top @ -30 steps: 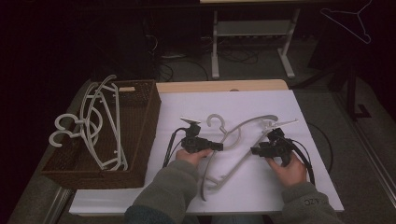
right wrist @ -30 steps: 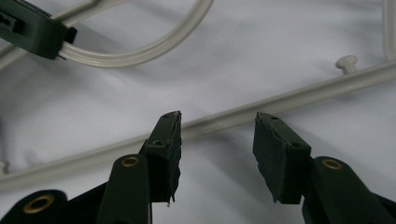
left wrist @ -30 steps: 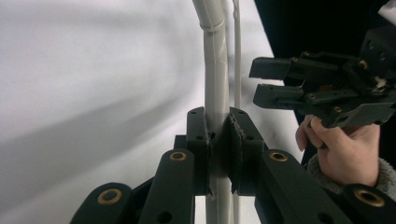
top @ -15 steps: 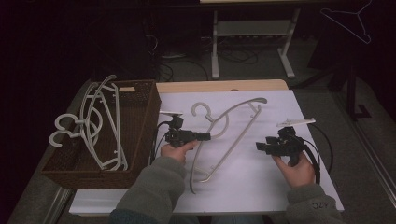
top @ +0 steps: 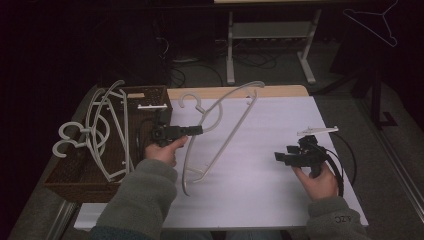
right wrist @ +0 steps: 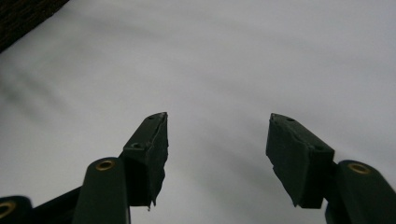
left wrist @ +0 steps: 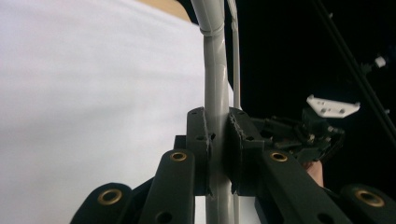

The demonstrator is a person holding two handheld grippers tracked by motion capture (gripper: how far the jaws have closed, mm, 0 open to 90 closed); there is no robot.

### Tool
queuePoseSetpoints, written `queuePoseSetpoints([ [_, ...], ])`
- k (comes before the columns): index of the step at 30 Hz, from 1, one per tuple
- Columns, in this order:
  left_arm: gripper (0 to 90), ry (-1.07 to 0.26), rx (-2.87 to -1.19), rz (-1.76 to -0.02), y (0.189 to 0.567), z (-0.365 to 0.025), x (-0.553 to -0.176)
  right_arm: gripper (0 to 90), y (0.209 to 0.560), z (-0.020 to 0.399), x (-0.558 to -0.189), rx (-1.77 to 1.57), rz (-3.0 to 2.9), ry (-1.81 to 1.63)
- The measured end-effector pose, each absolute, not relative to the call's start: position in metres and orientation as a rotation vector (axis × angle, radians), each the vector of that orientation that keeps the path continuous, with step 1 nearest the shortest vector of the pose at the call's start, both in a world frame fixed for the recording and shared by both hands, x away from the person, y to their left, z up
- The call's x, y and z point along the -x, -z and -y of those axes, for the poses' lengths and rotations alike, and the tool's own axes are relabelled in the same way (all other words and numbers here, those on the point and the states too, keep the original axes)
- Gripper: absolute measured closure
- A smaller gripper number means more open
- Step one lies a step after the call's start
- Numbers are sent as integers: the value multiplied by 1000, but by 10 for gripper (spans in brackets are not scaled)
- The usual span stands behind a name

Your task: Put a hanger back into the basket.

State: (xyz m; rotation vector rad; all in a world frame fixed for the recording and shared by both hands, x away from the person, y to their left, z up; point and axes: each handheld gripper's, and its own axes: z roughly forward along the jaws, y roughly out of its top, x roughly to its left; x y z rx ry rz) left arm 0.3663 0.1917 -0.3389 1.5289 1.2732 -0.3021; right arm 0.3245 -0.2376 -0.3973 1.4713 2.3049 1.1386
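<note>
A white plastic hanger (top: 226,136) hangs tilted in the air over the white table cover (top: 260,195), its hook (top: 189,98) toward the basket. My left gripper (top: 196,130) is shut on it near the neck. In the left gripper view the pads clamp the hanger's pale bar (left wrist: 215,88) at the left gripper (left wrist: 217,135). My right gripper (top: 278,157) rests low over the cover, apart from the hanger. Its jaws have just been opening and stand open in the right gripper view (right wrist: 215,140), with nothing between them.
A dark wicker basket (top: 70,175) stands at the table's left edge with several white hangers (top: 107,130) leaning out of it. A metal stand (top: 270,30) is behind the table. Another hanger (top: 372,22) hangs in the dark at top right.
The left gripper has carried the hanger up and to the left, toward the basket. The right gripper has stayed put, let go of the hanger's far end, and opened its jaws.
</note>
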Motion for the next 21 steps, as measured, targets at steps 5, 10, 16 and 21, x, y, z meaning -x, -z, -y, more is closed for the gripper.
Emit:
queuePoseSetpoints([
  [5, 805, 265, -1486, -1298, 331, -213, -366, 363, 398, 239, -325, -1469, -2300, -1137],
  [10, 805, 243, -1457, -1316, 326, -228, -365, 355, 398, 239, -326, -1475, -2300, -1130],
  [16, 805, 216, -1424, -1323, 320, -246, -364, 349, 398, 240, -325, -1467, -2302, -1118],
  [21, 805, 194, -1391, -1335, 314, -261, -362, 347, 398, 241, -325, -1468, -2303, -1116],
])
